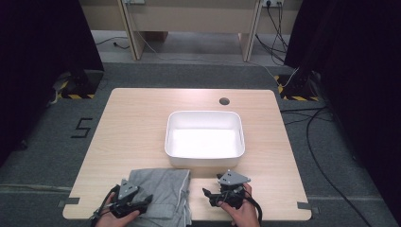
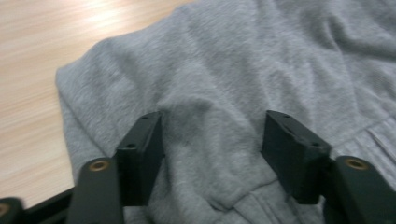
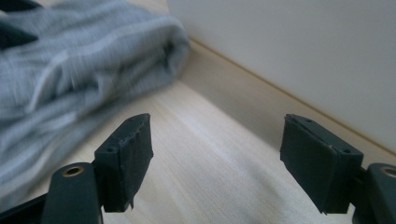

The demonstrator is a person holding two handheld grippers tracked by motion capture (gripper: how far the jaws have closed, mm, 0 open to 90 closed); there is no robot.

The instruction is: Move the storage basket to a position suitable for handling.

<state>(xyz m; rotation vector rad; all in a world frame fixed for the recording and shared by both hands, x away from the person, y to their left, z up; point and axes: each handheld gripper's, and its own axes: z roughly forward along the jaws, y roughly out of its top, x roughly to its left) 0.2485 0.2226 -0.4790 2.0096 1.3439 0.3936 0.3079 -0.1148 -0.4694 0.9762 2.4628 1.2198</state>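
wooden table [image 1: 142,123], grey carpet [image 1: 42,142], perhaps dark curtains [image 1: 38,42].

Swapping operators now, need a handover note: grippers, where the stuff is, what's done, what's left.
Left gripper: open, jaws straddling a raised fold of the grey garment; pads not seen pressing on it.
Right gripper: open, nothing between the jaws, over bare table just right of the garment and near the bin's front wall.
Grey garment: folded, at the near edge of the table, left of centre, part hanging over the edge.
White bin: mid-table, nothing in it.
Done: garment looks folded.
Left, probably: grip the garment and move it into the bin.
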